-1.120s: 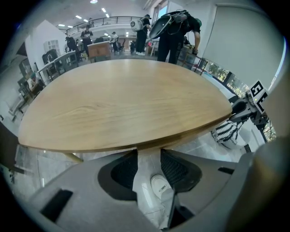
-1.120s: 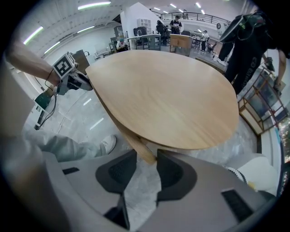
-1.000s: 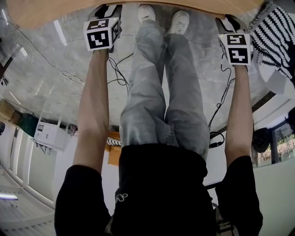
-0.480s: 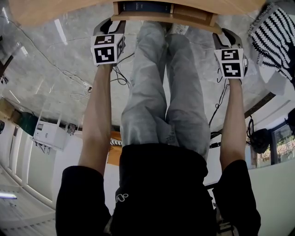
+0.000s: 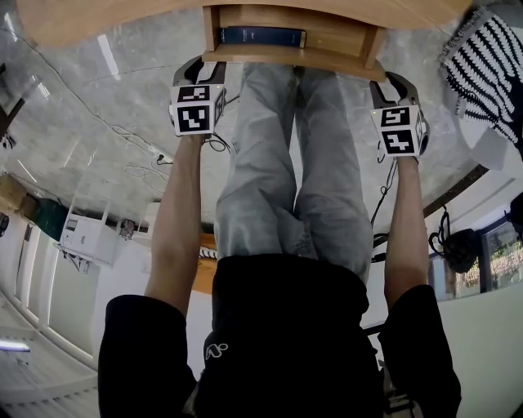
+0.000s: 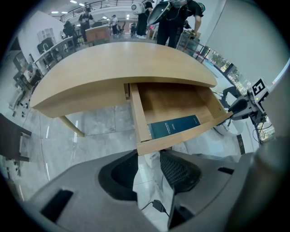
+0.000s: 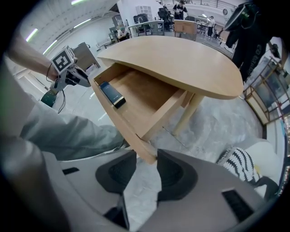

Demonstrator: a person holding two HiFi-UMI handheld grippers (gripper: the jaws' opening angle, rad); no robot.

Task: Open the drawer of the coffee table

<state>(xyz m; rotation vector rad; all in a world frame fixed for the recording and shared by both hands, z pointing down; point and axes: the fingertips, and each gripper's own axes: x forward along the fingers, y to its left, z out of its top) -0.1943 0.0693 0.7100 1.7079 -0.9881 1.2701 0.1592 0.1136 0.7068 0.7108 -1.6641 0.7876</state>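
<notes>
At the upper middle of the head view, the drawer (image 5: pixel 294 54) stands part-way out from under the table (image 5: pixel 98 20). Its front board is nearest the person, and a dark book (image 5: pixel 261 36) lies inside against that board.

Left hand-held gripper (image 6: pixel 148 156): jaws set wide and closed on the left end of the front board, which fills the gap at the tips. Right hand-held gripper (image 7: pixel 147 156): same condition, clamped on the right-end corner. Both point steeply downward.

Assessment: opening looks well advanced but probably not complete.

Risks noted:
- Each grip takes only the extreme corner of the board. A slight outward drift would let a corner slip from the pads.
- Unequal pull from the two sides would skew the drawer and could jam it.
- Further travel may bring the board against the person's legs (image 5: pixel 294 163), which sit just below it in frame.
- Further travel may also draw the drawer off its supports and tip the book out.
</notes>
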